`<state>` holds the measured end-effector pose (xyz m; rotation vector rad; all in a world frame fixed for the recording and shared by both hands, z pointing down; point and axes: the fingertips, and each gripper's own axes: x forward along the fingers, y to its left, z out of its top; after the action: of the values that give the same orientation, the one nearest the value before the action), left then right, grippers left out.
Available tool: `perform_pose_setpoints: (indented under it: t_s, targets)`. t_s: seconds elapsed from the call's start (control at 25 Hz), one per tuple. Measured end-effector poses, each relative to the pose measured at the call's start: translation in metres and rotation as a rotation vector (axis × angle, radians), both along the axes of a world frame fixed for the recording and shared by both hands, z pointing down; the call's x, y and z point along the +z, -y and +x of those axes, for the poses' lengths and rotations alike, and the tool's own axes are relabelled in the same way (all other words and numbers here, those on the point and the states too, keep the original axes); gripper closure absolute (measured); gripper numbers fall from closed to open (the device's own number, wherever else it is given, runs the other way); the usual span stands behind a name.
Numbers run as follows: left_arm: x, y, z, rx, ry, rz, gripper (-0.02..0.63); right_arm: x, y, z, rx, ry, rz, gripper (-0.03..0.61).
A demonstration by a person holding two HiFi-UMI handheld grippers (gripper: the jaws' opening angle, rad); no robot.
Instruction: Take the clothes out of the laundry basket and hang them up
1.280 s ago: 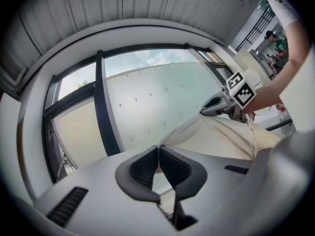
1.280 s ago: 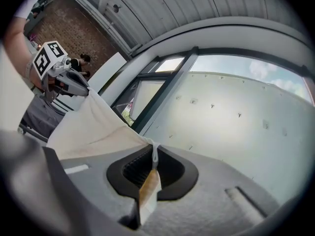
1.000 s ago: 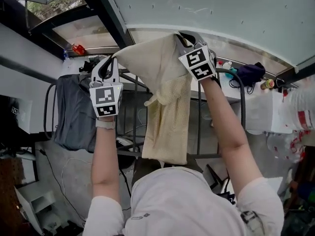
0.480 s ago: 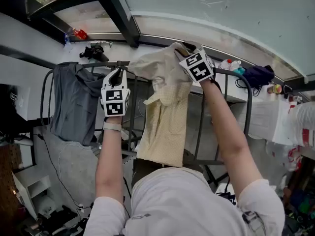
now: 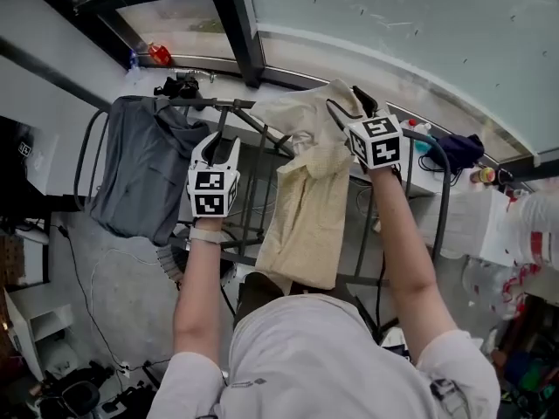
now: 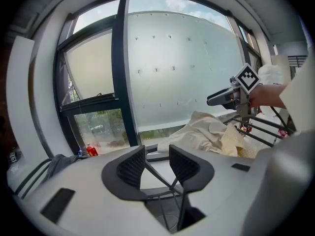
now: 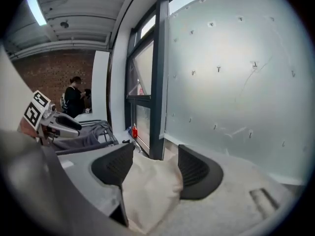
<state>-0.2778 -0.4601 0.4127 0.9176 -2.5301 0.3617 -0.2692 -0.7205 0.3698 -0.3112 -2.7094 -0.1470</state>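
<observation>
Frosted window glass (image 5: 393, 24) in dark frames filled the background behind a metal drying rack (image 5: 439, 201). Over the rack's top bar lay the cream garment (image 5: 306, 203), one end bunched on the bar and the longer part hanging down the near side. Its lower hem was hidden behind the person's white shirt (image 5: 323, 356), so its full length and its kind could not be made out. The hanging part looked pale yellow with a fine grainy weave. The bunched top was smoother and paler, and a small flap stuck out at the garment's left edge.

The right gripper (image 5: 356, 105) sat at that bunched top. In its own view a soft fold of the cream cloth lay between its fingers, which had just been opening and stood wide apart. The fold lay loose in the gap rather than squeezed. The left gripper (image 5: 217, 144) was held to the left of the garment, apart from it, over the rack's rods. Its fingers had also just been opening and stood partly apart, with nothing between them and only thin rods showing beyond.

Further left a grey garment (image 5: 140, 168) hung over the rack's end. A red bottle (image 5: 159, 54) stood on the sill by the window frame. In the right gripper view a distant person (image 7: 75, 101) stood before a brick wall, too small to read. White bags (image 5: 515, 234) at the head view's right were cut off by the edge.
</observation>
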Motion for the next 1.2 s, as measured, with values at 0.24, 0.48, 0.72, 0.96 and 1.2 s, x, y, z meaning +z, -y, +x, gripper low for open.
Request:
perform_pose_setpoints:
  t_s: [0.24,0.48,0.72,0.96,1.2]
  targets:
    - [-0.047,-0.062,0.046,-0.032,0.059,0.154,0.477,-0.043,-0.09,0.046,-0.106,0.126,-0.082,0.329]
    - [-0.096,-0.138,0.106,-0.074,0.162,0.266,0.505,-0.076,-0.214,0.096,-0.294,0.233,-0.142,0.497]
    - [-0.118,-0.215,0.162,-0.138,0.243,0.311,0.573,-0.087,-0.323,0.148,-0.477,0.269,-0.171,0.552]
    - [-0.122,-0.273,0.21,-0.226,0.259,0.317,0.612,-0.081,-0.385,0.185,-0.561,0.255,-0.218,0.554]
    - [-0.114,-0.312,0.238,-0.301,0.267,0.326,0.612,-0.07,-0.42,0.209,-0.632,0.256,-0.195,0.554]
